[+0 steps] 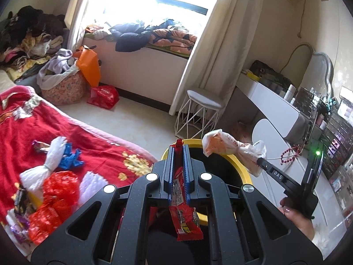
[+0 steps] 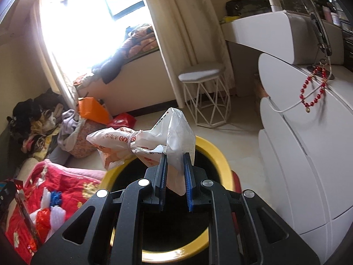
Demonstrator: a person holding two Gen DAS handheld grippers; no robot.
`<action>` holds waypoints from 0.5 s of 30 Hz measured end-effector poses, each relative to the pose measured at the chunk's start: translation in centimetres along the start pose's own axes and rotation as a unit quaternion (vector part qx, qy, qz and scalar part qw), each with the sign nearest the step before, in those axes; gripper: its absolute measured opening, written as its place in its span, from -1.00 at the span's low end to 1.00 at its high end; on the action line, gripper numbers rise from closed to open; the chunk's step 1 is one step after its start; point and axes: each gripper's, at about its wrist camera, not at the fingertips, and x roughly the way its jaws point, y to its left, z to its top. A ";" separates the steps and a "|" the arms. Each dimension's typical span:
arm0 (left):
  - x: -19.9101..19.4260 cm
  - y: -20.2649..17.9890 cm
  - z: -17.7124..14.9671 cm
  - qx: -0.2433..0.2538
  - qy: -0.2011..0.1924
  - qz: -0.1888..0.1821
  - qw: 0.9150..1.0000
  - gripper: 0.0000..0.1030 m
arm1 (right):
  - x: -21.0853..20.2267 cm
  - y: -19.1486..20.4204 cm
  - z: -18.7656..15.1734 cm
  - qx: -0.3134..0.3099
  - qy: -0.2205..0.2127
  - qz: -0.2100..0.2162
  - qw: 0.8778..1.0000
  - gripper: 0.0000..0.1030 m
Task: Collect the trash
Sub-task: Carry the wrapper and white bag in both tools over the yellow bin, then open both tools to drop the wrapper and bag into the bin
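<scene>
The yellow-rimmed bin is showing only a black interior, its contents impossible to make out, and both grippers are hiding much of its rim. The left gripper is clenching a red snack wrapper dangling above the bin's near edge. The right gripper is grasping a knotted white plastic bag over the opening. More wrappers are lying on the red blanket at left.

Red wrapper with yellow lettering, white bag printed orange. Bin rim yellow, inside black. Blanket red with gold flowers.
</scene>
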 end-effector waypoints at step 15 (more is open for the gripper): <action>7.3 -2.5 0.4 -0.004 0.037 -0.014 0.999 -0.91 | 1.8 -1.3 -0.7 -0.014 0.026 -0.030 0.999 -0.72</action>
